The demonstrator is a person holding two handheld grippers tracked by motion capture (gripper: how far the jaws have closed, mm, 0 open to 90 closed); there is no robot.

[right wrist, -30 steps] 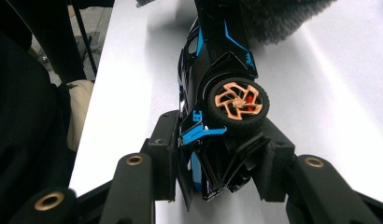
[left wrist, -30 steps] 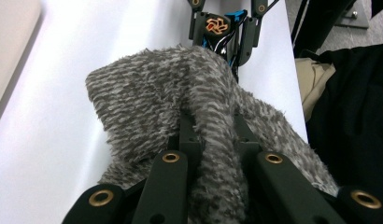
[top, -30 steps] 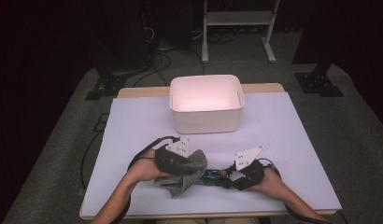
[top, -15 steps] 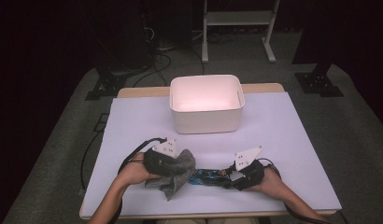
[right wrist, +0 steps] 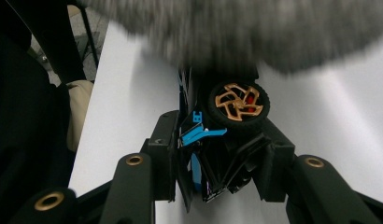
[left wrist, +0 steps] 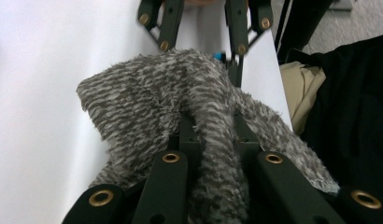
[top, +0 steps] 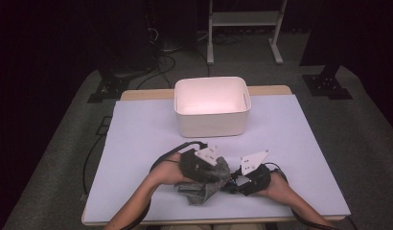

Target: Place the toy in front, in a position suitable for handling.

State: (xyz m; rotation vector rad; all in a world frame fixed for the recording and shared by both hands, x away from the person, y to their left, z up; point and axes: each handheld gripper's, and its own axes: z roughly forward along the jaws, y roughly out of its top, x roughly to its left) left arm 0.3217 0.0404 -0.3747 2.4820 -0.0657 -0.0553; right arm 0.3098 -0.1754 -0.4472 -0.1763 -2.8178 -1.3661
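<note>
A grey fuzzy cloth (top: 204, 190) is bunched at the table's front, pinched in my left gripper (top: 217, 173). In the left gripper view the cloth (left wrist: 147, 102) drapes over both jaws of that gripper (left wrist: 213, 128). My right gripper (top: 235, 181) faces it from the right and is shut on a black toy car (right wrist: 213, 158) with blue parts and a gold-spoked wheel (right wrist: 238, 103). In the right gripper view the cloth (right wrist: 236, 28) hangs blurred over the car's far end. The toy car (top: 231, 186) is mostly hidden between cloth and gripper in the high view.
A white open bin (top: 211, 125) stands at the table's middle back. The white table sheet (top: 137, 139) lies bare to the left and right of the hands. The person's dark clothing (left wrist: 353, 116) is at the table's near edge.
My left gripper swung left with the cloth, then came back right, so the cloth now lies against the toy car. The right gripper has stayed put.
</note>
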